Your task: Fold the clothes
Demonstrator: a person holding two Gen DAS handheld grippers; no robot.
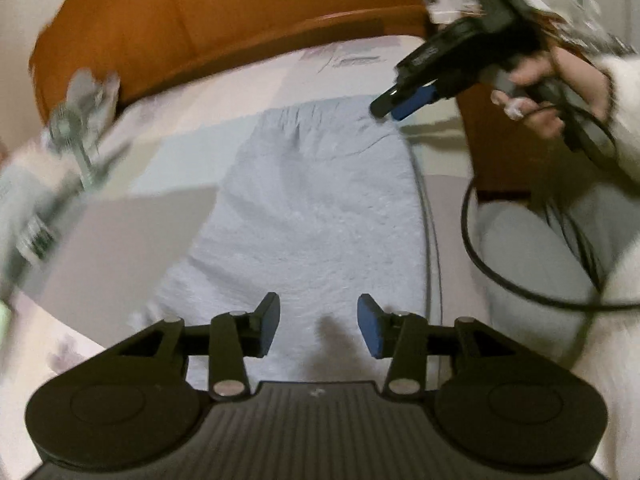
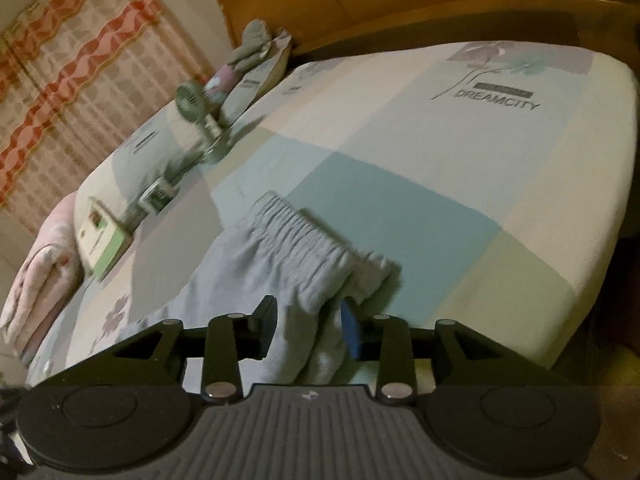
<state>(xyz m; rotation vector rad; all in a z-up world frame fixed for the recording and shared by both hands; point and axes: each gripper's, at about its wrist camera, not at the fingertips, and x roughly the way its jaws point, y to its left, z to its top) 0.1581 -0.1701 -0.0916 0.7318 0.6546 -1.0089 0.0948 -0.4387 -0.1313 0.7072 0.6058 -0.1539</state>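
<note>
The grey pants (image 1: 316,208) are lying flat on the patchwork bed sheet (image 2: 460,152), w/ the elastic waistband (image 2: 308,240) pointing toward the orange-brown headboard (image 1: 168,20) and the fabric running back under both grippers. In the left wrist view the left gripper (image 1: 319,326) is hovering over the lower part of the pants, jaws standing apart w/ nothing between the blue pads; only its shadow is falling on the cloth. The right gripper (image 1: 394,106) is showing in that same view at upper right, held in a hand (image 1: 560,88) w/ a white sleeve, its tip sitting near the waistband corner, black cable (image 1: 480,248) looping down beside the bed edge. In the right wrist view the right gripper (image 2: 309,326) is sitting low by the waistband corner; a ridge of grey fabric is rising between its fingers, but the jaws are parted and the pads aren't pinching it, so it's released. Along the far side of the bed a small fan (image 2: 190,100), a green-and-white box (image 2: 102,244) and a folded pink blanket (image 2: 40,276) are resting well apart from the pants. A red-and-white curtain (image 2: 72,60) is hanging behind. Both views are motion-blurred.
</note>
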